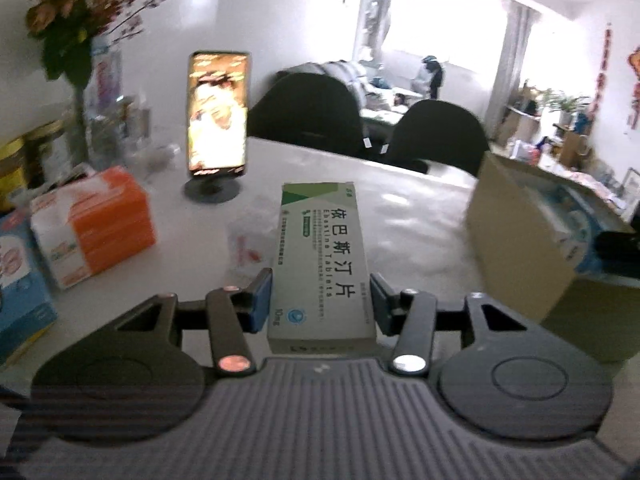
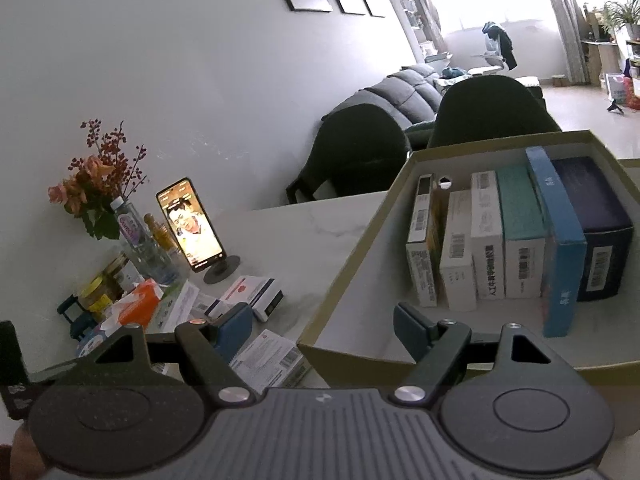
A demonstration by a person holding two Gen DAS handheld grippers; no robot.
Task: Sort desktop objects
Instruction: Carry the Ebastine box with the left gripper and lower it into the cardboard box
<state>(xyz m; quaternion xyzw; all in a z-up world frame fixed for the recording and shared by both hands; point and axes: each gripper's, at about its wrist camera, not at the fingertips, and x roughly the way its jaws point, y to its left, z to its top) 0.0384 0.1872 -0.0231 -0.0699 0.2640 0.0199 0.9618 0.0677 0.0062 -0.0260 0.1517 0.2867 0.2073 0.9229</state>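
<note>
My left gripper (image 1: 320,300) is shut on a white and green tablet box (image 1: 322,264), held lengthwise above the white table (image 1: 400,208). The blue pads press on both long sides of the box. In the right wrist view a tan-walled storage box (image 2: 352,248) holds several medicine boxes (image 2: 520,236) standing in a row. My right gripper (image 2: 322,328) is open, empty, and hangs over the near left corner of that storage box. Loose medicine packs (image 2: 256,292) lie on the table left of it.
A lit phone on a round stand (image 1: 218,116) stands at the back of the table, beside a vase of flowers (image 1: 80,40), jars and an orange tissue pack (image 1: 96,224). The storage box (image 1: 532,232) is at the right. Two dark chairs (image 1: 312,112) stand behind the table.
</note>
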